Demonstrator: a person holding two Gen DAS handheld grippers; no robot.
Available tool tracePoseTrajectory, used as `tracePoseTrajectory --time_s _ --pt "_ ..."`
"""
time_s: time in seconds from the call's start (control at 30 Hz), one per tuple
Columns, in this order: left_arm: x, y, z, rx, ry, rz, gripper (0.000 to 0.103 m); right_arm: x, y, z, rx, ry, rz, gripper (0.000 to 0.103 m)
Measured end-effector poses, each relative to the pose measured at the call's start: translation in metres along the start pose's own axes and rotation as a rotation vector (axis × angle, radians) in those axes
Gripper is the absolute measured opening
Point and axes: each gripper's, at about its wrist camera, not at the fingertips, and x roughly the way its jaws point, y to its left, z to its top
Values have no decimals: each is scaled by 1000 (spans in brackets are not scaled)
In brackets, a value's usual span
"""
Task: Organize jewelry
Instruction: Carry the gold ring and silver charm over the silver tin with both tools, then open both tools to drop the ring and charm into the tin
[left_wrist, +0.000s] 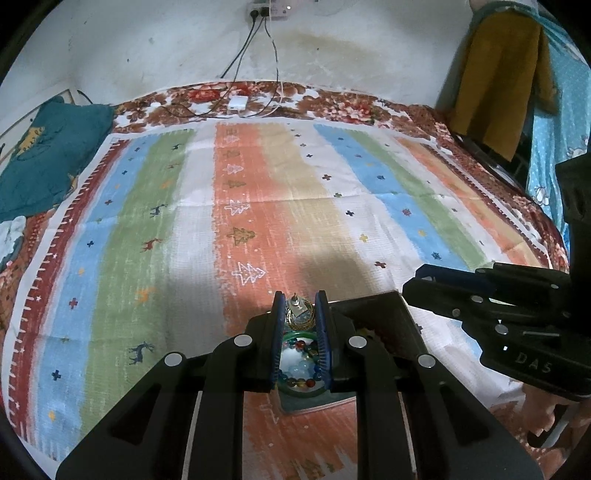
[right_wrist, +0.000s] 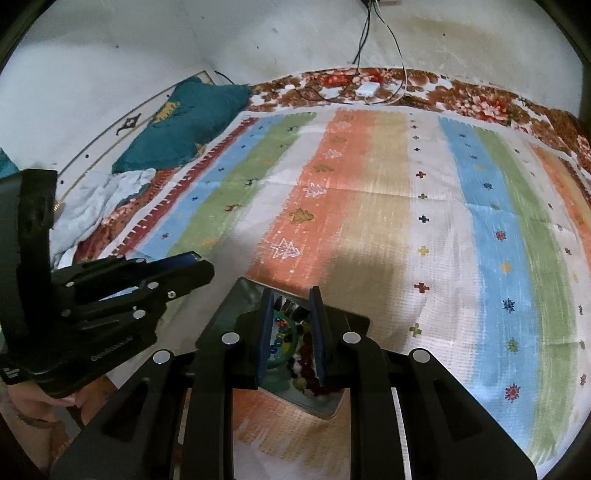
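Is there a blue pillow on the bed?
Yes, a teal-blue pillow lies at the left edge of the bed.

Much of the jewelry tray (left_wrist: 373, 314) sat concealed beneath the black arms of the left tool (left_wrist: 299, 317), with only a narrow strip of beads (left_wrist: 299, 365) visible between its fingers. In the right wrist view, the right tool (right_wrist: 291, 325) likewise covered the tray's middle. Whether a small ornament (left_wrist: 297, 312) was actually pinched could not be told. A hand (right_wrist: 40, 398) was cut off at the frame's edge.
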Motion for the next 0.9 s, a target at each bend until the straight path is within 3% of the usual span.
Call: tracePoseTrajectory --time_s 0.2,0.27,0.33,0.43,0.5,0.57,0.63,0.9 --pt "2 -8 -5 21 -7 17 16 -3 5 -2 -8 -13 19 20" --pt "5 -8 -8 21 5 22 33 -5 5 -2 -9 -18 13 20" --pt "4 -6 -10 14 9 27 38 -8 3 -3 5 -22 23 21" --pt "1 -3 -12 7 5 31 42 -13 3 -7 7 -45 3 42" --pt "-2 -2 -15 2 3 34 47 -18 2 -10 6 -60 -6 43" --pt "-5 0 -19 -1 4 39 54 -23 1 -14 15 -74 -2 54" --pt "-8 1 -23 -8 3 39 57 -27 -1 -19 22 -83 -2 59" --pt "-23 13 -34 -63 -25 34 85 -40 -1 -35 23 -110 -15 82"
